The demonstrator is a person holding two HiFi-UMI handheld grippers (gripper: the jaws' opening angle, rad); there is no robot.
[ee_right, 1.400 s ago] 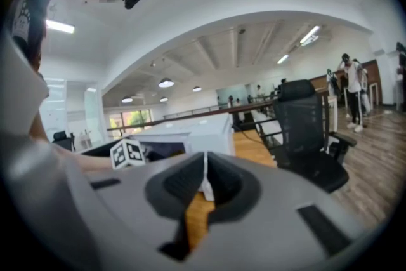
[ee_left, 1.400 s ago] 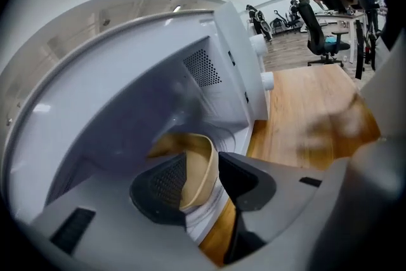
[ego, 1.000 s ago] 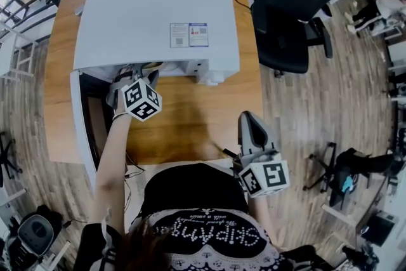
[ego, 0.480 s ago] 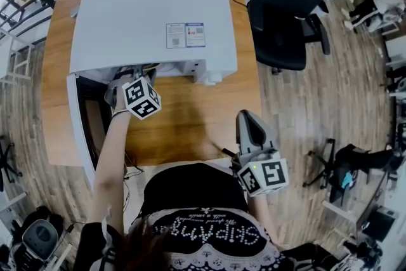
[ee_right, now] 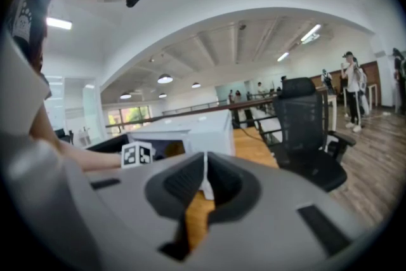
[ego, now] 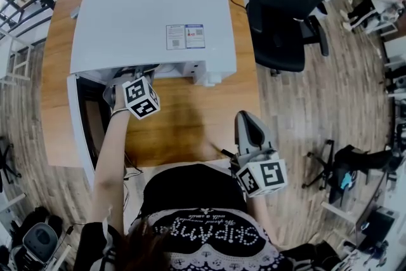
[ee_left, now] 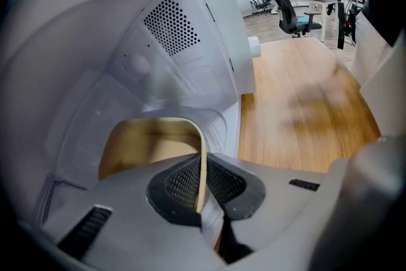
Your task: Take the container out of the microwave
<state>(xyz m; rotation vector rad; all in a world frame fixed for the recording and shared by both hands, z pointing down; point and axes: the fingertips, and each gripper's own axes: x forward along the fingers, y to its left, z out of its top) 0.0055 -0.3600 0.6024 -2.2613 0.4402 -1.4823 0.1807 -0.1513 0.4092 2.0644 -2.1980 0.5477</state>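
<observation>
The white microwave (ego: 146,22) stands on the wooden table (ego: 184,124) with its door (ego: 76,127) swung open at the left. My left gripper (ego: 130,79) reaches into its mouth. In the left gripper view a beige container (ee_left: 149,143) sits on the oven's floor. The left gripper (ee_left: 203,184) has just been closing its jaws, and the pads now pinch the container's thin right wall. My right gripper (ego: 248,124) hovers at the table's near edge, shut on nothing; its pads meet in the right gripper view (ee_right: 204,182).
A black office chair (ego: 292,9) stands right of the table. Bare wooden tabletop lies in front of the microwave, between the two grippers. The oven's perforated inner wall (ee_left: 171,25) rises close above the container. People stand far off in the room (ee_right: 352,89).
The left gripper's marker cube has shifted slightly at the microwave's mouth. The right gripper has kept still.
</observation>
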